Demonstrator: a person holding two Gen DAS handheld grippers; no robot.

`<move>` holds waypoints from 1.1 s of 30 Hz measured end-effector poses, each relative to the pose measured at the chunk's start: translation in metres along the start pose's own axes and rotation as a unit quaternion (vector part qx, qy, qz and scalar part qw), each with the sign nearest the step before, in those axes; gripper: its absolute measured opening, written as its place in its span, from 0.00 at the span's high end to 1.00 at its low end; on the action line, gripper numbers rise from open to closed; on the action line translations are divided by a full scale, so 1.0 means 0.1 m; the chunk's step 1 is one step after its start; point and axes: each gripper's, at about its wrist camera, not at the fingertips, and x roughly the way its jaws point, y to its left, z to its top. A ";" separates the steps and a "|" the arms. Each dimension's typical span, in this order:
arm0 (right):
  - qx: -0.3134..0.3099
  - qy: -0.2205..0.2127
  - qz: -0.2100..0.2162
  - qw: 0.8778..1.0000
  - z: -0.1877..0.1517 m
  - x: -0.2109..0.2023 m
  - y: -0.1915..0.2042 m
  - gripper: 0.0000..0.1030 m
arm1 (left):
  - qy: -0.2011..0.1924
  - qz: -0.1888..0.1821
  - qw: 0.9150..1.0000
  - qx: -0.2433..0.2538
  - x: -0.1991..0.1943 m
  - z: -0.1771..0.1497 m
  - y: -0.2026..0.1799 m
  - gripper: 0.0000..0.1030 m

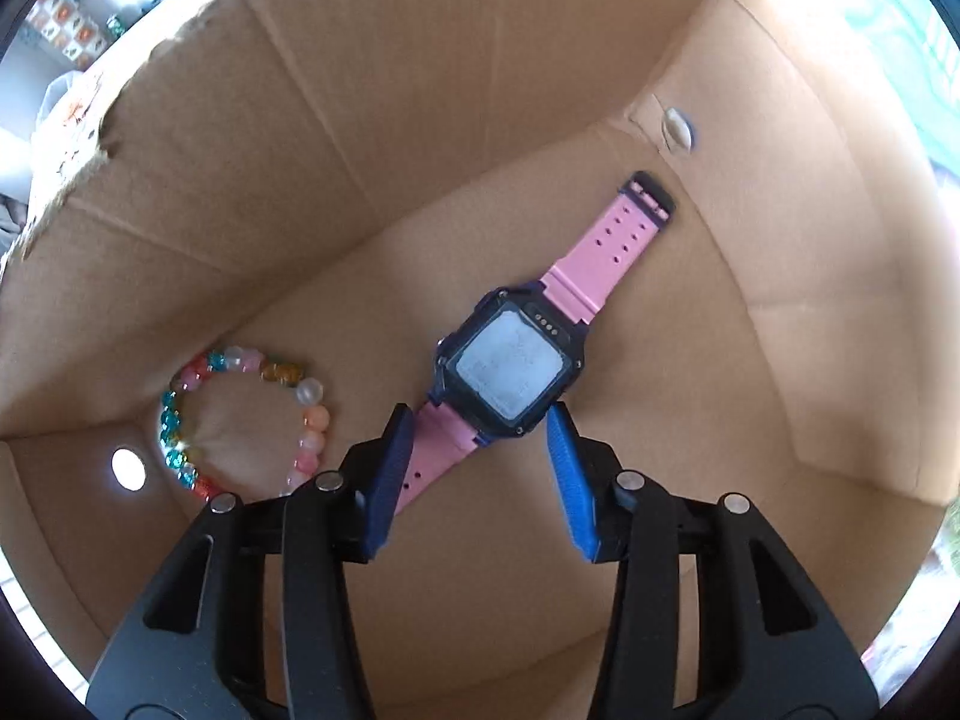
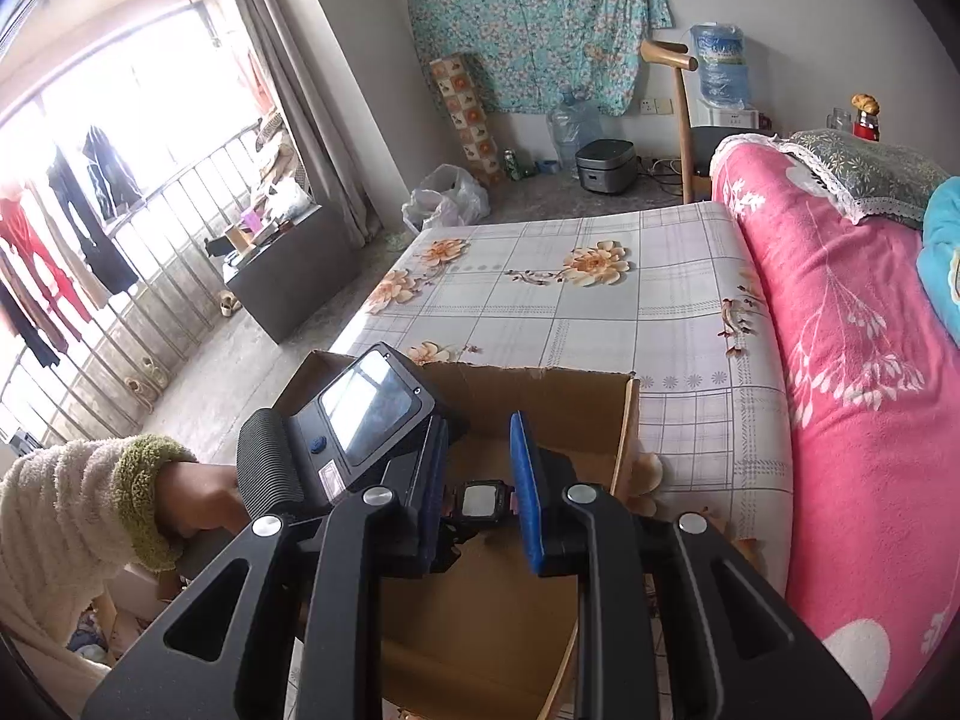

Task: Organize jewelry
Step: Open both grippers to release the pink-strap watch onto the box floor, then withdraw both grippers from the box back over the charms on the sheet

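**Q:** Where did the jewelry lie?

**A:** Inside the brown corrugated cardboard box point(image 1: 372, 138). A pink-strapped watch with a dark blue square case point(image 1: 510, 354) lay face down on the box floor, its strap running diagonally toward a far corner. Well apart from it, to the left in my left wrist view, lay a bracelet of multicoloured glass-like beads point(image 1: 240, 420), near the wall and beside a round hole in the cardboard.

**Q:** Your left claw?

**A:** My left gripper point(image 1: 480, 468) pointed down into the box, its blue pads spread. The lower strap of the pink watch ran between them, but neither pad pressed on it; the left pad overlapped the strap in view, and I could not tell whether it touched.

**Q:** And the right?

**A:** My right gripper point(image 2: 474, 498) hung over the near edge of the same box, clamped on a small black watch with a square pale face point(image 2: 478, 501), held crosswise between the blue pads.

**Q:** Surroundings?

**A:** The box sat on a bed with a checked floral sheet point(image 2: 600, 312), a pink flowered blanket point(image 2: 840, 330) along its right side. My cream fleece sleeve with a green cuff point(image 2: 90, 516) showed at lower left, hand on the other tool's handle.
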 end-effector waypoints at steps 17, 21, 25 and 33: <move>0.051 -0.033 -0.001 0.998 -0.41 -0.38 -0.09 0.76 | -0.124 -0.051 0.990 -0.047 -0.73 -0.18 0.08 0.41; 0.053 -0.060 -0.009 0.997 -0.59 -0.62 0.05 0.69 | -0.205 -0.073 0.976 -0.029 -1.36 -0.63 0.06 0.35; 0.039 -0.100 -0.006 0.994 -0.90 -0.88 0.32 0.50 | -0.295 -0.064 0.953 0.014 -2.23 -1.33 0.04 0.26; 0.038 -0.074 -0.079 0.993 -1.88 -0.76 0.73 0.28 | -0.337 -0.006 0.941 -0.001 -1.84 -2.71 0.02 0.18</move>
